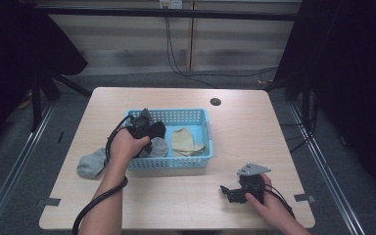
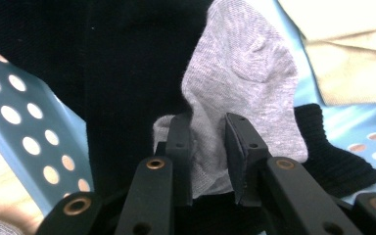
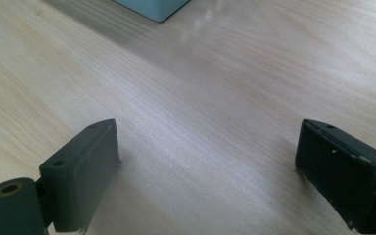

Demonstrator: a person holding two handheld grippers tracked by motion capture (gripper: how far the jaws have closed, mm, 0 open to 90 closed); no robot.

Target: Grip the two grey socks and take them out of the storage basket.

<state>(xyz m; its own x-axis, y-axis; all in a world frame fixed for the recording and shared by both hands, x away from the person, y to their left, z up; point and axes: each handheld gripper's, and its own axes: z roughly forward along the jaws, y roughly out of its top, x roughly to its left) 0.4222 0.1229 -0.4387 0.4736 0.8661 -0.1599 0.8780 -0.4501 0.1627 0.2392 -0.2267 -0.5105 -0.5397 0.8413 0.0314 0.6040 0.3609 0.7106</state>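
The grey sock (image 2: 245, 93) sits in the blue basket (image 1: 196, 117), at its left part, lying over black cloth (image 2: 103, 73), and my left tool (image 2: 209, 152) has its cuff end pinched between the two pads; from the left gripper view I see the fabric bunched and creased in the narrow gap, jaws nearly together with only the sock's thickness between them. That close view also gives me the basket's perforated blue wall (image 2: 24, 142) at the left and a cream sock (image 2: 352, 54) at the upper right, just beyond the grey one. From the high view the left tool (image 1: 139, 128) is tipped down into the basket and my hand covers most of the grip, so the pinch itself is hard to read there; what I do get is the layout: the cream sock (image 1: 186, 142) in the basket's middle, and a second grey sock (image 1: 92, 164) on the bench (image 1: 254, 142) just outside the basket's left corner. My right tool (image 1: 232, 192) rests low over the bench near the front right, well apart from the basket. Its own view (image 3: 205, 171) shows the jaws spread wide with bare wood between them, and a basket corner (image 3: 152, 7) at the top edge
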